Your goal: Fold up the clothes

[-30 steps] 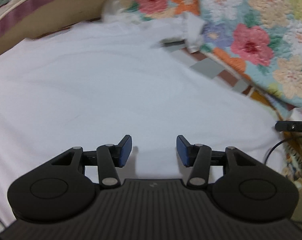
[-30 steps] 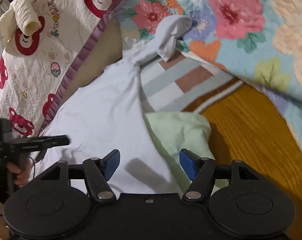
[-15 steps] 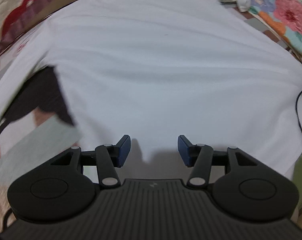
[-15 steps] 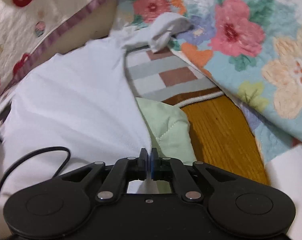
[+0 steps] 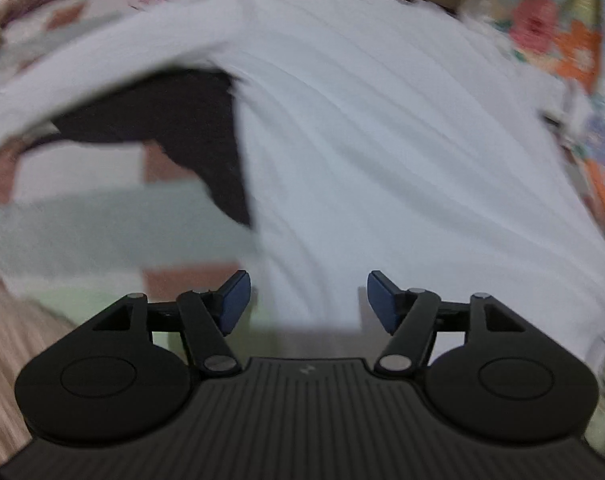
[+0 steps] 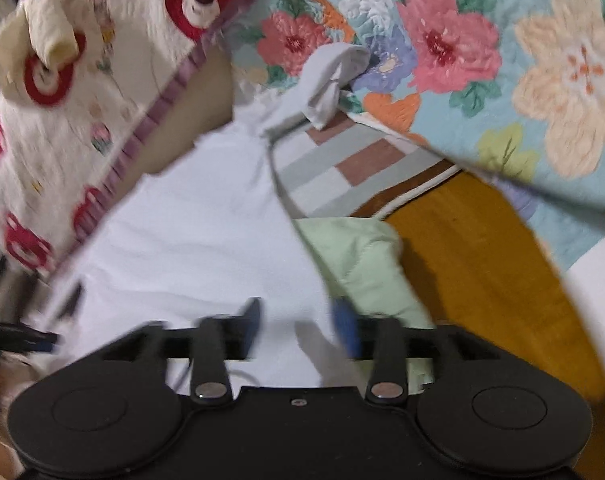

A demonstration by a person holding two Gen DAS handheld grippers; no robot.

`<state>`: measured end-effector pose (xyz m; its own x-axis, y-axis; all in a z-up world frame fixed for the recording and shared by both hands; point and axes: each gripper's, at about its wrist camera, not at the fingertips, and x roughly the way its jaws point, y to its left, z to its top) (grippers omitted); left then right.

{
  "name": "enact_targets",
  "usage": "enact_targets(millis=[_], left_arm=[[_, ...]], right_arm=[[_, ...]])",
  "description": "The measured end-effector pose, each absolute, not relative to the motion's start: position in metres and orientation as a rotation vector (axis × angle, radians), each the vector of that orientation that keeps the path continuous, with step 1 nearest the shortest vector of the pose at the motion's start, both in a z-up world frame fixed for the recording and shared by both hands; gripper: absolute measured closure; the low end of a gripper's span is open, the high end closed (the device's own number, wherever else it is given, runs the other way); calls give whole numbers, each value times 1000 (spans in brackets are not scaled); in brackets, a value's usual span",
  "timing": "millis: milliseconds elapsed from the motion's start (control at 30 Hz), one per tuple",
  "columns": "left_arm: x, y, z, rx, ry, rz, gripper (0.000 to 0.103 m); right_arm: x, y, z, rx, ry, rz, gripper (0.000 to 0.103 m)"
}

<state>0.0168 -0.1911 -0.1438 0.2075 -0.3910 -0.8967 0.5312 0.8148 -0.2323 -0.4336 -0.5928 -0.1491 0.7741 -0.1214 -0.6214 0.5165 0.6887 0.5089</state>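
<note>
White long-sleeved cotton top (image 5: 382,140) lies spread flat across a striped mat of grey, white and brown blocks (image 6: 342,168), directly ahead of both hand-held grippers. Seen from the left wrist, the left gripper (image 5: 308,300) hangs over the garment's near hem, its blue-padded jaws apart and opening, nothing between them but the cloth lying below. A dark piece of fabric (image 5: 162,128) shows ahead and to that gripper's left, beside the top's side edge and under its outstretched sleeve; the view is blurred.

From the right wrist, the right gripper (image 6: 300,326) hovers above the top's near edge with its jaws parting, the pads clear of the fabric. A pale green quilted cloth (image 6: 362,264) lies just to its right, touching the top's edge, with orange-brown wooden floor (image 6: 482,260) beyond. Far ahead, the top's bunched sleeve (image 6: 326,80) rests against a floral quilt in pink, blue and cream (image 6: 502,60). A cream bedcover printed with red bears (image 6: 82,100) rises ahead to the left.
</note>
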Motion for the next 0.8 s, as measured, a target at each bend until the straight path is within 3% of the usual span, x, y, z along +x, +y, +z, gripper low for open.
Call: enact_targets(millis=[133,333,400,533,567,600,633,667,733,800], left_arm=[[41,-194,-154,7,1283,-707,37],[22,-210,-166,154,1339,-703,35],[14,-207,-165,157,1346,-750,26],[8,-205,-162,167,1320,-765,27],[9,-203,-161,160,1310,-768,34],[9,-202,-160,152,1299,-771,82],[9,-199,-158,144,1274,-756,98],[9,-196,-155,146,1250,-758,100],[5,-192,-148,133,1225,-769,100],[1,-192,-144,143,1221,-774,99]], right_arm=[[-431,-590,-155,726,607,-391,43],[-430,-594,-173,741,622,-440,38],[-433,-594,-178,755,606,-453,37],[-436,-593,-184,800,580,-427,36],[-436,-592,-185,807,574,-418,36],[-436,-592,-186,815,568,-408,37],[-435,-591,-184,820,558,-380,39],[-433,-591,-183,824,547,-351,46],[-428,-586,-176,787,524,-289,90],[-422,-579,-167,720,526,-263,90]])
